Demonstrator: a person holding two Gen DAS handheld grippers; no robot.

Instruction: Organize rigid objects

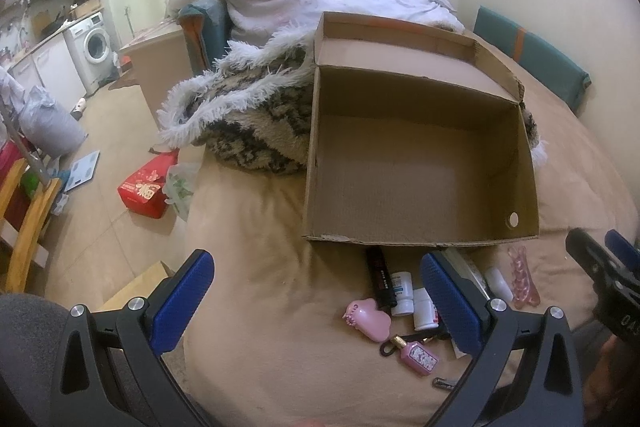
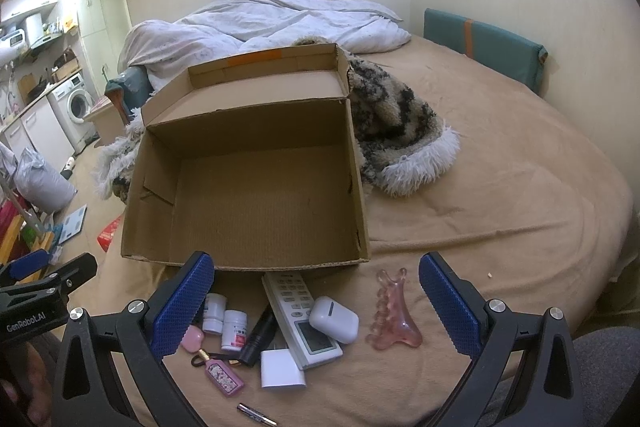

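Remote control point(image 2: 301, 315) (beside earbud case point(image 2: 334, 319)) lies between right tool's point(image 2: 316, 301) spread, empty fingers.

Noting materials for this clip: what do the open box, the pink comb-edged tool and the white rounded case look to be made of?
Box: brown corrugated cardboard, matte; ribbed floor and a torn front edge show it.
Pink tool: translucent and glossy, likely resin or glass; the look alone does not settle it.
White case: smooth hard plastic, slight sheen, rounded moulded corners.
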